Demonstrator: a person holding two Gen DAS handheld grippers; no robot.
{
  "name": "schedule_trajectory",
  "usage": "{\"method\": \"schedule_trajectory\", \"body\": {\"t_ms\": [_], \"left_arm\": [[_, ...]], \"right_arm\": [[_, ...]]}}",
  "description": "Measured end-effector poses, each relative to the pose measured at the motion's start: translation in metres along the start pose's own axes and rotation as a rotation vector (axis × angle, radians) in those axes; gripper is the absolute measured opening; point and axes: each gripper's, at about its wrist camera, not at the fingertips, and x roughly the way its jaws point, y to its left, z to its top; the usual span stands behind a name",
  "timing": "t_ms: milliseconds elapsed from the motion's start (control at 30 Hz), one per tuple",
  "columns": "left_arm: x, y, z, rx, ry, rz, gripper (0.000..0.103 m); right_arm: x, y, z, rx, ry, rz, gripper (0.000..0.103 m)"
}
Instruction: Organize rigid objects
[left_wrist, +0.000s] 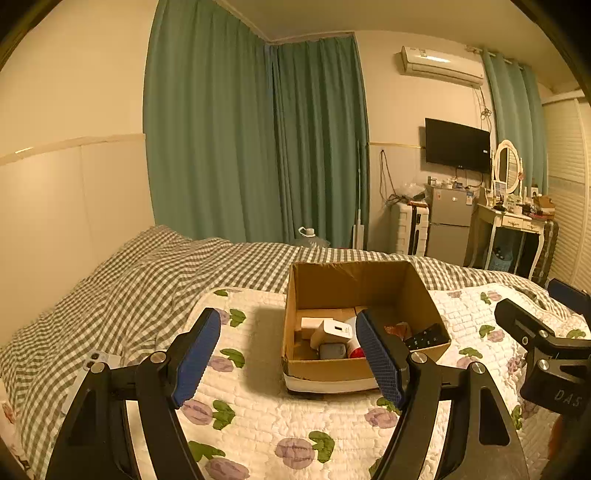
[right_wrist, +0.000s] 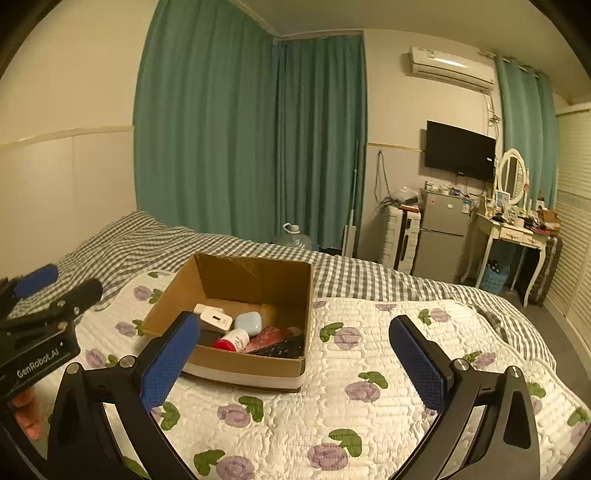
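A: Start with what is hard to read. From the left gripper (left_wrist: 288, 354), what can't you make out?

B: Its right finger (left_wrist: 380, 363) covers part of the cardboard box (left_wrist: 328, 369), so the red-capped bottle (left_wrist: 355, 349) shows only as a sliver beside the blue pad. A grey item (left_wrist: 332, 350) sits low behind the front wall; I cannot tell what it is. Off to the left of the left finger, something pale lies half buried in the checked blanket (left_wrist: 122, 295), unreadable.

A: And the tool itself?

B: Fingers spread wide, nothing between them. The box stands just ahead, on the floral quilt (left_wrist: 295, 424).

A: What does the box hold, left to right?

B: Seen past the right gripper (right_wrist: 291, 354): a white charger (right_wrist: 216, 319) with a small white block behind it, a light blue case (right_wrist: 248, 323), the bottle with its red cap toward the front wall, a reddish tube (right_wrist: 267, 338), then a black remote (right_wrist: 284, 349) against the right wall. They overlap in a loose pile.

A: The right gripper's state?

B: Also spread apart and empty. Its left finger (right_wrist: 170, 363) hides the box's near left corner. The box lies ahead and to the left; only quilt lies between the fingers. The other gripper's tip pokes in at the far left, cut off by the frame.
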Motion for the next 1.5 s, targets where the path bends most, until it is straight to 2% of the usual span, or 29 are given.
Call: {"method": "schedule_trajectory", "body": {"t_ms": [1500], "left_arm": [[0.004,-0.005,-0.008,0.020,0.037,-0.016,0.078]], "right_arm": [[0.012,-0.001,-0.009,0.008,0.052,-0.013,0.103]]}}
